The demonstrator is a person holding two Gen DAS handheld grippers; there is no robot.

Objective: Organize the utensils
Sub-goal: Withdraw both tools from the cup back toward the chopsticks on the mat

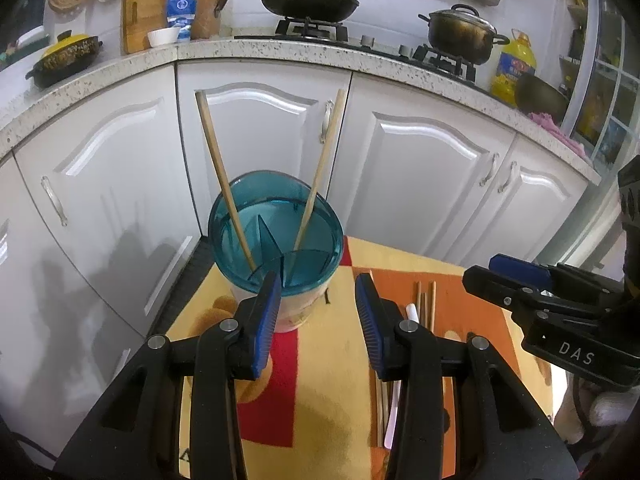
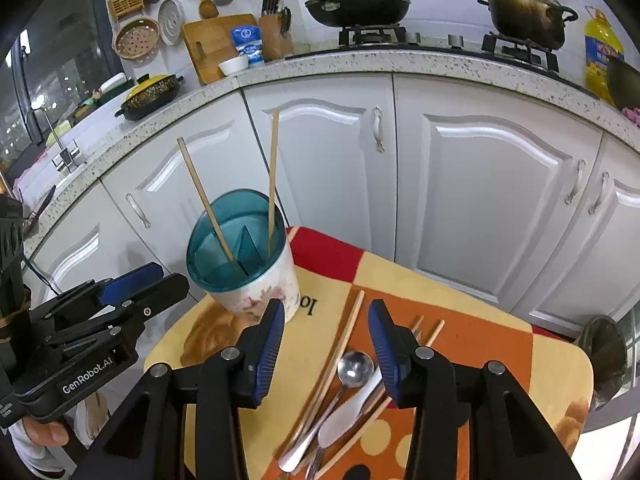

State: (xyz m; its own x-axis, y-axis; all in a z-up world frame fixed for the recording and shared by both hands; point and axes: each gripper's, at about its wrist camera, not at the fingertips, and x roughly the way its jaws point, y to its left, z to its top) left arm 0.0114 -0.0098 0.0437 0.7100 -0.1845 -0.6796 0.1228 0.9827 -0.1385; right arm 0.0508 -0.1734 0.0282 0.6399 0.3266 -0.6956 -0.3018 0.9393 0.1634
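Blue-padded jaws of the left gripper [image 1: 316,320] standing apart, nothing between them, just in front of the utensil holder [image 1: 276,240]. Teal insert with dividers inside the holder, two wooden chopsticks [image 1: 224,168] leaning in separate compartments, tops spread outward. Holder on the far left corner of a small counter [image 2: 560,360] covered by a patterned cloth in yellow, red and orange. Right gripper [image 2: 326,344] also with jaws apart and empty, hovering over the loose utensils: metal spoon [image 2: 354,368], white spreader knife [image 2: 352,408], several chopsticks [image 2: 348,332] lying flat beside and under them. Both grippers tilted downward. Behind, white cabinet doors [image 2: 480,184], frying pan [image 1: 308,0] and pot [image 1: 460,32] on the stove.
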